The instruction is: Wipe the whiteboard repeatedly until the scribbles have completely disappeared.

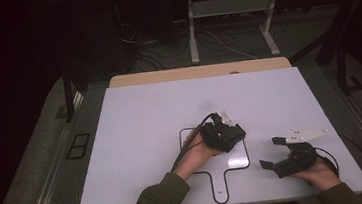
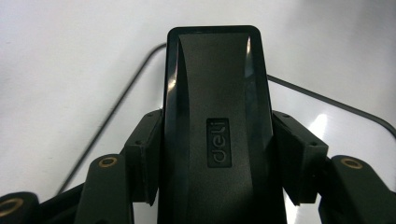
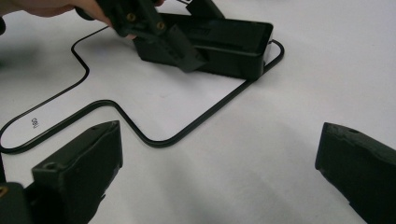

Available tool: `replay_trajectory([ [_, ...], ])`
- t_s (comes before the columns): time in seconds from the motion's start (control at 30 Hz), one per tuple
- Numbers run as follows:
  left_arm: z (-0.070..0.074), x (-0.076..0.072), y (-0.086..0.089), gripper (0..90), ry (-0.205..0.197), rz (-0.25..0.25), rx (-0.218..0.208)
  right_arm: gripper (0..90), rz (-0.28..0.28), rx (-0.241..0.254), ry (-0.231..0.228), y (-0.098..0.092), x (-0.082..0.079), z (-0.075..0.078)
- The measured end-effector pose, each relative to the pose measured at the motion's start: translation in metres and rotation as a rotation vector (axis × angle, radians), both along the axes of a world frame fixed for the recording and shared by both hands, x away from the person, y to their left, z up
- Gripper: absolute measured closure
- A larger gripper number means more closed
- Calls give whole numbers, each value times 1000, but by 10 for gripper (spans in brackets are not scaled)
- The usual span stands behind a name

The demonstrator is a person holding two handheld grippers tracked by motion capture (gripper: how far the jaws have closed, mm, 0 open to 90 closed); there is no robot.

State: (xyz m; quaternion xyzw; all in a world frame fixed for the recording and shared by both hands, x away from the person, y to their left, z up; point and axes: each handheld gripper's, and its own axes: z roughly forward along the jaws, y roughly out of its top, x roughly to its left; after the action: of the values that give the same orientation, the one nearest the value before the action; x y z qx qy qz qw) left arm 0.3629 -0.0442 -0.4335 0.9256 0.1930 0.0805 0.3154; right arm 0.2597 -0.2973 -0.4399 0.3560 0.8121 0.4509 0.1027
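Over the right part of the black outline point(image 1: 247, 162) drawn on the white board point(image 1: 137, 136), the left gripper point(image 1: 228, 136) clamps a black box marked "deli" point(image 2: 217, 140), probably a stapler or similar desk tool, with one jaw pressed against each long side. It sits low over the board, near the outline's upper right corner; from the right gripper view its bottom edge point(image 3: 219, 44) looks close to or on the surface, though I cannot tell whether it touches. Its long axis runs straight out along the gripper's jaws, the rounded end leading, which in the high view means pointing up and to the right. The right gripper point(image 1: 279, 159) waits well apart on the near right of the board, jaws spread wide with nothing between them

The sides of the box are smooth and glossy, and the pads hold it only at the rear half, so the front could dip or the box could slide forward if the hand tilts or swings quickly. Setting it down crooked would leave it across the line rather than inside
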Motion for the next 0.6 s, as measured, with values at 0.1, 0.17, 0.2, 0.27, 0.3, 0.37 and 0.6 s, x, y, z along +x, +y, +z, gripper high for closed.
replay_trajectory([
  [0.1,1,0,1,394,11,-5,-5,0,3,1,0,0,0,0],
  [0.17,1,0,2,394,28,-1,-23,0,5,0,1,0,0,0],
  [0.2,1,1,2,394,31,-2,-28,0,7,-2,-1,0,0,0],
  [0.27,2,1,3,394,33,-11,-31,0,7,-1,0,0,0,0],
  [0.3,3,0,4,394,36,-12,-38,0,6,0,0,0,0,0],
  [0.37,6,-1,5,394,37,-17,-42,0,6,2,0,0,-1,0],
  [0.6,11,-4,7,393,42,-17,-79,0,8,2,0,0,-1,0],
])
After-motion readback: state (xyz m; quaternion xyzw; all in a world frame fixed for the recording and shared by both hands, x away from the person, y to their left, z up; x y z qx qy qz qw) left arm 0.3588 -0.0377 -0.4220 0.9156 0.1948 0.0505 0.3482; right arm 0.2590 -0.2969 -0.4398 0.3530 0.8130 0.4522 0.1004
